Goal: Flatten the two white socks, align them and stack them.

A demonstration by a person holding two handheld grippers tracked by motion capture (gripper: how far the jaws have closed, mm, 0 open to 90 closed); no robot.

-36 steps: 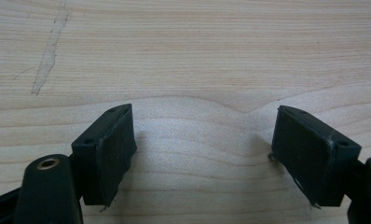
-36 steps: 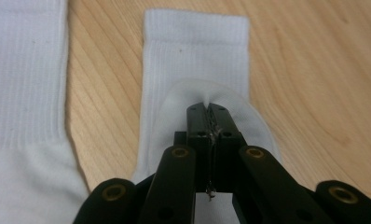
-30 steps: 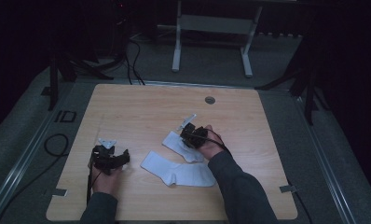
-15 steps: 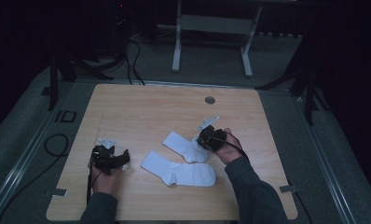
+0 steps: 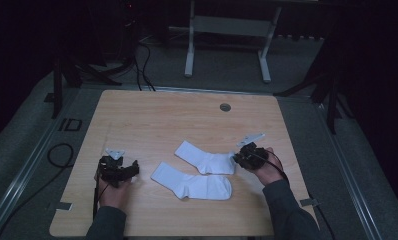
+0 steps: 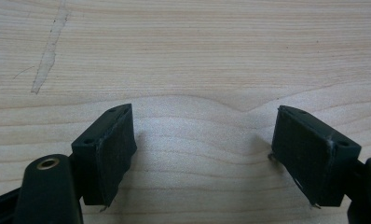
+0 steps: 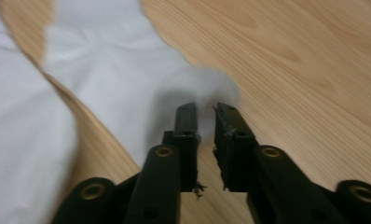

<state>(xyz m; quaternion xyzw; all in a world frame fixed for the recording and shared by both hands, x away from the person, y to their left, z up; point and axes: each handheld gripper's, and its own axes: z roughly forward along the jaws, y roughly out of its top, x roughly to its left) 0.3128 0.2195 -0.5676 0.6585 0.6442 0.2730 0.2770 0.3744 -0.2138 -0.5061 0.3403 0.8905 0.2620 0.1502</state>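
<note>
On the desk | 2 socks unpaired: far sock, near sock | right hand-held gripper nearly closed at far sock's toe, no grip | left hand-held gripper open, idle, beyond near sock.

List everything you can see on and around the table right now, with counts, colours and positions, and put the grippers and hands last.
Socks: 2, white, lying flat mid-table; far sock with its toe end at the right gripper, near sock just in front of it.
Table: 1, light wood, centre of the high view.
Round grommet: 1, grey, far edge of the tabletop.
Frame legs: pale, on the floor beyond the table.
Cables: dark, on the floor at far left.
Left gripper: black, jaws wide apart over bare wood, near-left of the table.
Right gripper: black, jaws almost closed with a narrow gap, at the far sock's toe end; grip on the cloth unclear.
Hands: 2, left hand, right hand.
</note>
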